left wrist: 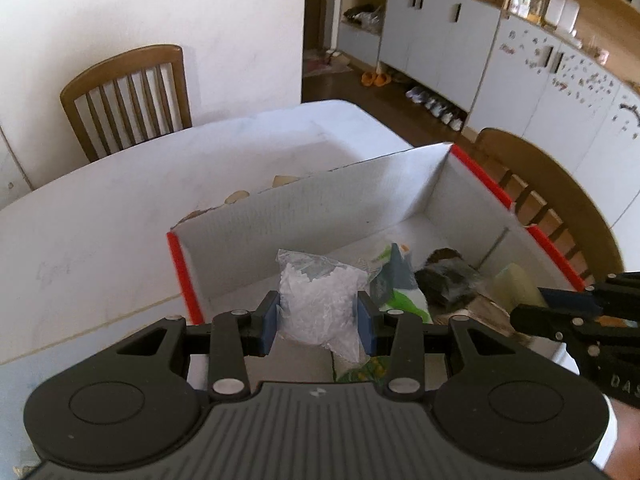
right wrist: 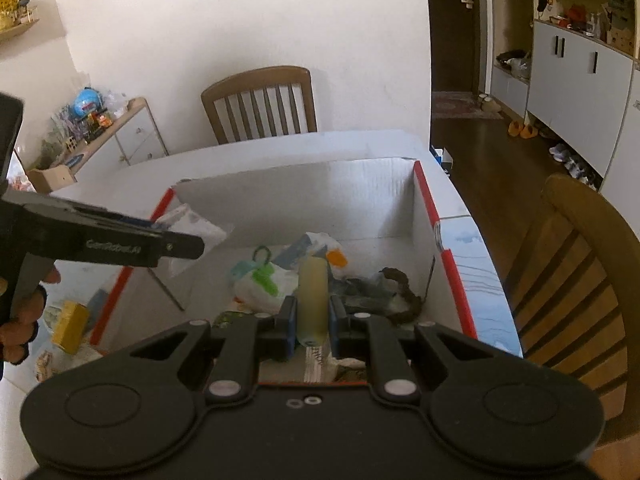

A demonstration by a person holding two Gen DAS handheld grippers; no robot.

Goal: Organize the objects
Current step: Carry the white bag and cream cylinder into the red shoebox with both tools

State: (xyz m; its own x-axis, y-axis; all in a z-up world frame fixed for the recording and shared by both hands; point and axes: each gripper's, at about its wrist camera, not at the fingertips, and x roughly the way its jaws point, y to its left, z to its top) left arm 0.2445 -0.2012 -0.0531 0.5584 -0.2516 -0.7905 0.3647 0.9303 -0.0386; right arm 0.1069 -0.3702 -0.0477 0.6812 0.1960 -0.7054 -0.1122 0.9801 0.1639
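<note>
Our left gripper point(left wrist: 319, 322) grips a bag of white pellets point(left wrist: 318, 300) and our right gripper point(right wrist: 313, 322) a pale tube point(right wrist: 313, 296), both above the box point(right wrist: 424, 196). Several things already lie inside; a yellow packet point(right wrist: 70, 326) at 9 o'clock waits outside.

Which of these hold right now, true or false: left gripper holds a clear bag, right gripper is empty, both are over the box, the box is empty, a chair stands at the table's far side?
1. The left gripper holds a clear bag of white bits. True.
2. The right gripper is empty. False: it grips a pale yellow tube.
3. Both grippers are over the open box. True.
4. The box is empty. False: packets and a dark braided piece lie inside.
5. A wooden chair stands at the table's far side. True.
</note>
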